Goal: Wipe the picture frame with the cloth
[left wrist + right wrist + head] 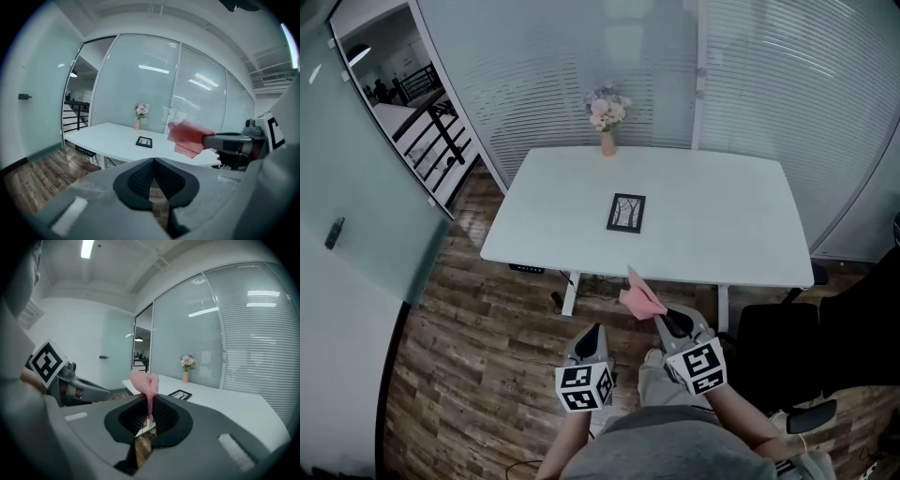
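The right gripper (150, 412) is clamped on the cloth (145, 383). The pinched edge is hidden between its jaws, and the rest sticks up past the tips. The left gripper (153, 163), just to its left, is closed on nothing. The frame (626, 213) lies flat on the table (722, 234), well ahead of both grippers, its picture too small to make out.

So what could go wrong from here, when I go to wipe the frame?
The cloth is pinched by one edge in the right gripper, so it might slip out while rubbing.
The picture frame lies flat and unheld on the smooth table; wiping could push it toward the vase.
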